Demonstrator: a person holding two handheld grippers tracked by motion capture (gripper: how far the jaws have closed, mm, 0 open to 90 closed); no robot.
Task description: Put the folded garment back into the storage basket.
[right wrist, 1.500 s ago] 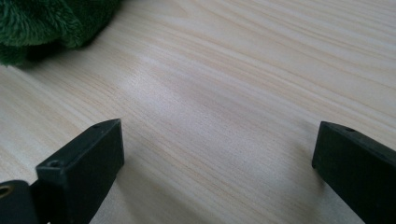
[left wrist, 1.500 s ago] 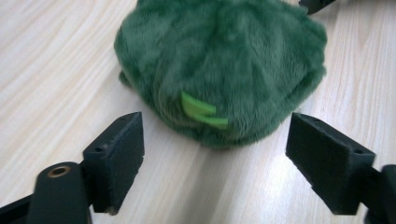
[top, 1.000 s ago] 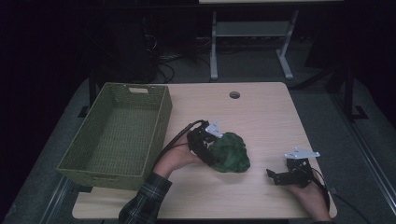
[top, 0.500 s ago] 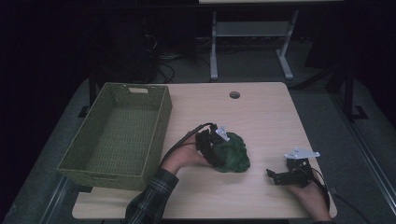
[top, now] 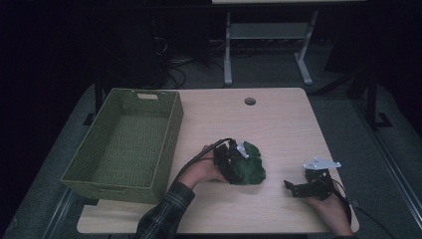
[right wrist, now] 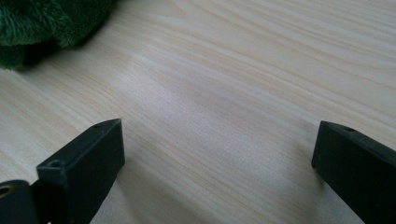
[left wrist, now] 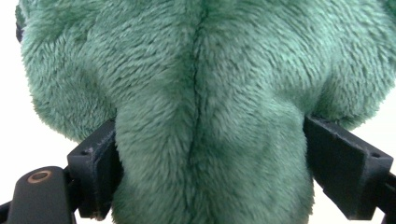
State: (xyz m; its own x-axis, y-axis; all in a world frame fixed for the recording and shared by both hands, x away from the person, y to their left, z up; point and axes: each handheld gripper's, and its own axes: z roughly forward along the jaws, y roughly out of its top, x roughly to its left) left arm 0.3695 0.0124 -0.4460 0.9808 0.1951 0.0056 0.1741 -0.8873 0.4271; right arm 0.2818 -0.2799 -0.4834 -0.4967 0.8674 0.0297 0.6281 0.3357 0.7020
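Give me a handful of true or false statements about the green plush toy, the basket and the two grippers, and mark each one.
1. The left gripper has its jaws on either side of the green plush toy. True.
2. The plush toy lies inside the basket. False: it is on the table, right of the basket.
3. The right gripper holds something. False: its jaws stand open over bare wood.
4. The basket has nothing in it. True.
5. The right gripper touches the toy. False: it is apart, to the toy's right.

The soft toy [left wrist: 205,102] is shaggy green plush with a stitched seam. The table [right wrist: 243,70] is pale, matt wood grain. The basket [top: 124,144] looks like rough woven wicker.
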